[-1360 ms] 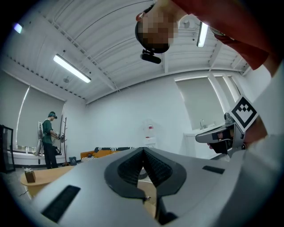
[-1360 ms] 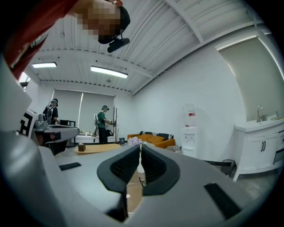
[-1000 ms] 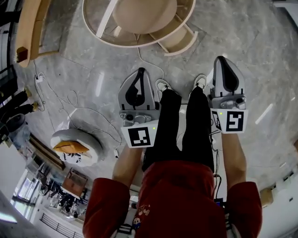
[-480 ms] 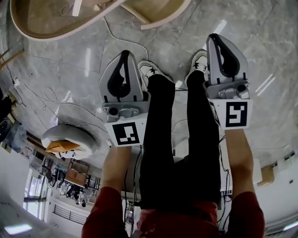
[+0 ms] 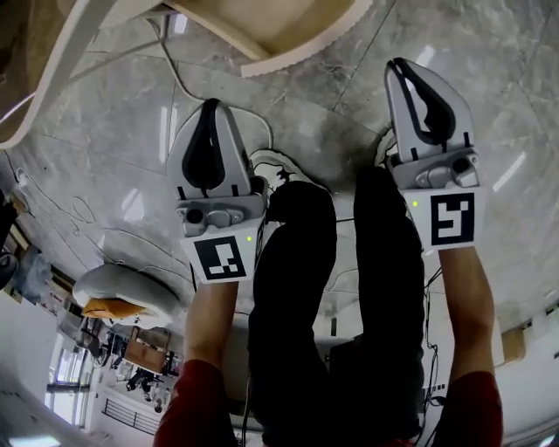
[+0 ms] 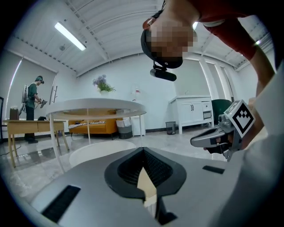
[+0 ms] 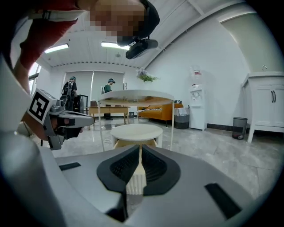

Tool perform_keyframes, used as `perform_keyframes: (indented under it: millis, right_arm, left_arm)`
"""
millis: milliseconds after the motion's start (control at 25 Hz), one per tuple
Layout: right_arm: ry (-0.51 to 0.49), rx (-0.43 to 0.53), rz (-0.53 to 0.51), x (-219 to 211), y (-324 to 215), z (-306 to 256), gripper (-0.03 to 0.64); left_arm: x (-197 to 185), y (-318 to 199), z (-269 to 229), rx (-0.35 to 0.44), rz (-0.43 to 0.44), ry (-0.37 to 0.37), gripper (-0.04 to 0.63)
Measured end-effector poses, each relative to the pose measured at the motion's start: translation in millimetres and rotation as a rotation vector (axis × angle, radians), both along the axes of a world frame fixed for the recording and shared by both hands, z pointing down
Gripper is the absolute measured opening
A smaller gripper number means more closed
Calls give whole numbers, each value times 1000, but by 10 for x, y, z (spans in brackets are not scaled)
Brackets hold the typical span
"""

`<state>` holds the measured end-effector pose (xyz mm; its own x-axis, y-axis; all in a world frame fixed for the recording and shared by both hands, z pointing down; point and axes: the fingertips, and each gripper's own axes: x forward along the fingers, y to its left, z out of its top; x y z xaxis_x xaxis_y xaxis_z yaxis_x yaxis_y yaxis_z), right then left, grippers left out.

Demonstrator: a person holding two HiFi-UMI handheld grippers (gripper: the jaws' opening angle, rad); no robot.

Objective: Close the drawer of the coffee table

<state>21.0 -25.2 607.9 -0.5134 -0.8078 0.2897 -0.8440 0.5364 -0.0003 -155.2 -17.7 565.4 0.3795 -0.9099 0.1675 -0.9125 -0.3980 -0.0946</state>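
The coffee table has a wide round top on thin white legs (image 7: pixel 135 94) and a low round cabinet (image 7: pixel 136 131) beneath it. Its beige drawer (image 5: pixel 279 26) stands pulled out toward me, at the top edge of the head view and just beyond the jaws in the right gripper view (image 7: pixel 135 142). My left gripper (image 5: pixel 210 103) is shut and empty, low over the floor, short of the table. My right gripper (image 5: pixel 397 63) is shut too, holds nothing, and points at the drawer front. Each gripper shows in the other's view: the right one (image 6: pixel 222 137), the left one (image 7: pixel 62 119).
My legs and white shoes (image 5: pixel 275 170) are between the grippers. A cable (image 5: pixel 175 79) runs over the grey marble floor. A white round cushion (image 5: pixel 122 288) lies at the left. White cabinets (image 6: pixel 193 111), an orange sofa (image 6: pixel 91 126), a bin (image 7: pixel 239 127) and people stand far off.
Both grippers have come down toward the floor together, jaws still shut. The head view has dropped closer to the table, so the drawer now sits at the top edge.
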Motion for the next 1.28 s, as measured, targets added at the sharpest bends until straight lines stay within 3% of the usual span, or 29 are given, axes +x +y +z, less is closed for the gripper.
perform_keyframes:
  millis: [400,480,600,720,840,960,1120,1160,1280]
  right_arm:
    - [-37,29,7,-21,-7,1076,29]
    - [-59,39,21,-15,13,1155,29]
    - [-78,76,61,19,-33,1190,30]
    - [-111,93,63,-22,-19,1218,29]
    - [-143,99,46,-26,-79,1252,31]
    - [-113,124,32,-36,-102,1265,31]
    - [-149,127,14,-33,-88,1254,31]
    - [-160,127,0,-53,-88,1250,39]
    - [-146,81,-56,-131,-77,1351,190]
  left_arm:
    - [-265,-16,802,139,-80,-48,14]
    - [-349,13,898,136,-134,-31,14]
    - [-467,-41,1036,119,-225,51,14]
    - [-584,-19,1228,73,-261,104,14]
    - [-681,-42,1407,14,-300,121,14]
    - [-684,-15,1404,7,-319,126,14]
    - [-677,20,1360,24,-316,113,14]
    - [-671,15,1355,28,-312,107,14]
    - [-628,25,1357,24,-302,95,14]
